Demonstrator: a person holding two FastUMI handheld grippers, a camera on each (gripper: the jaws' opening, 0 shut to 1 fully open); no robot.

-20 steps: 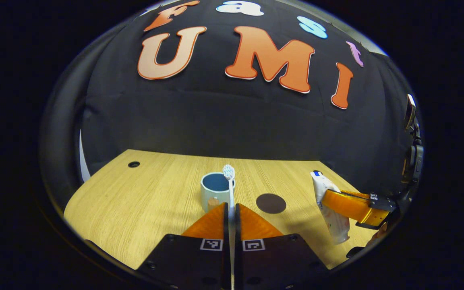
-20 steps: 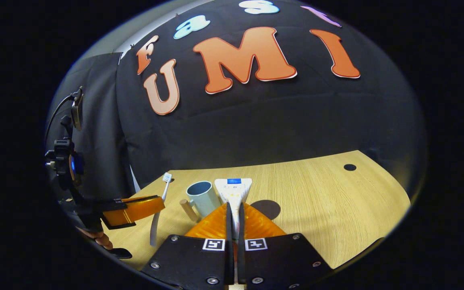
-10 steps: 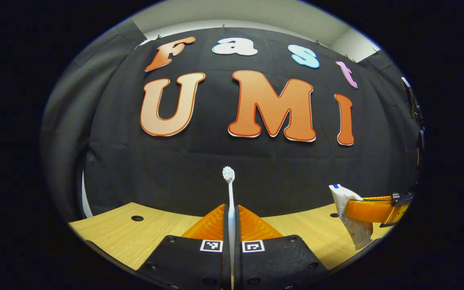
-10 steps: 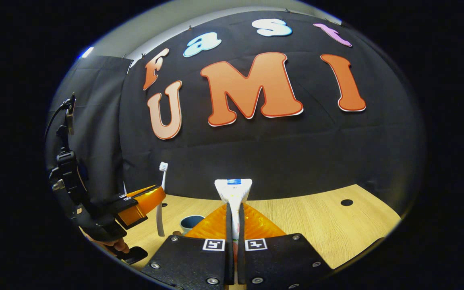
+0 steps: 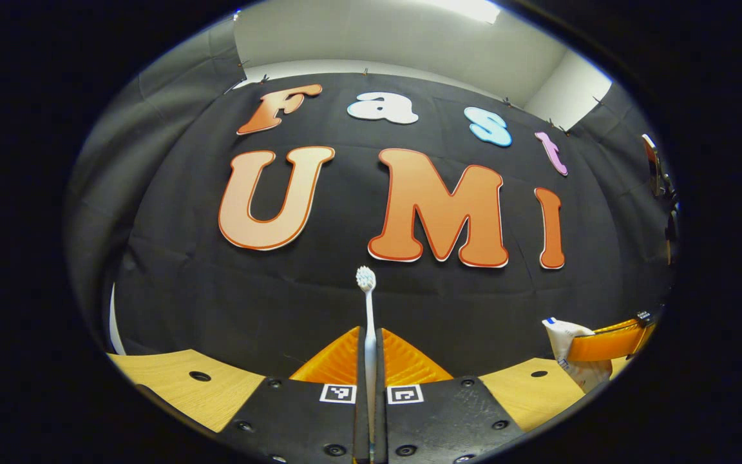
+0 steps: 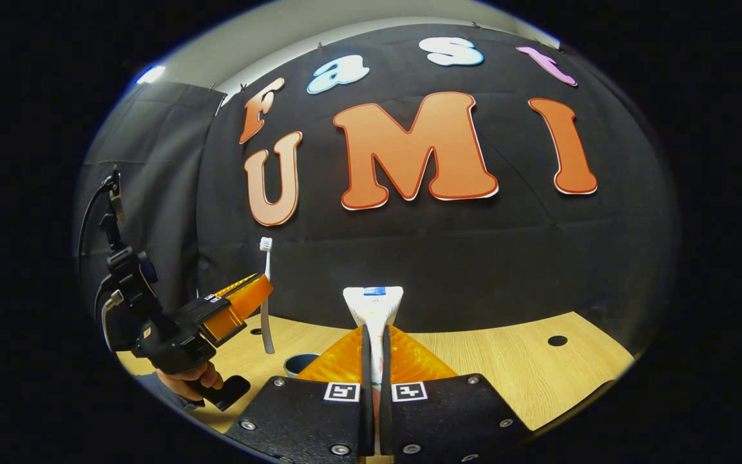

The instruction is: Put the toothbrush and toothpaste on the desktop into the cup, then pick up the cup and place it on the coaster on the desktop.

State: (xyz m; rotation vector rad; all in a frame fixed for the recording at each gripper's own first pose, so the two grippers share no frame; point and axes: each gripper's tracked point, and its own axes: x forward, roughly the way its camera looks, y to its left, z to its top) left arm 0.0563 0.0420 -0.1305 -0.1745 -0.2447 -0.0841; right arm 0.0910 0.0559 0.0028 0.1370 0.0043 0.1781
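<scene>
Light wood-grain desk (image 6: 513, 361), with a round cable hole at its far right. Left gripper (image 5: 370, 335): fingers closed to a narrow slit, clamped on the white toothbrush (image 5: 368, 316), which stands upright between them with the bristle head at top, raised clear of the desk. Right gripper (image 6: 374, 332): fingers closed on the white toothpaste tube (image 6: 374, 306), held upright with its flat crimped end uppermost, also clear of the desk. In the right gripper view, a blue cup (image 6: 299, 365) rests on the desk, low, just left of the fingers; only part of its rim is seen. A hand (image 6: 192, 380) holds the left gripper's handle at lower left
</scene>
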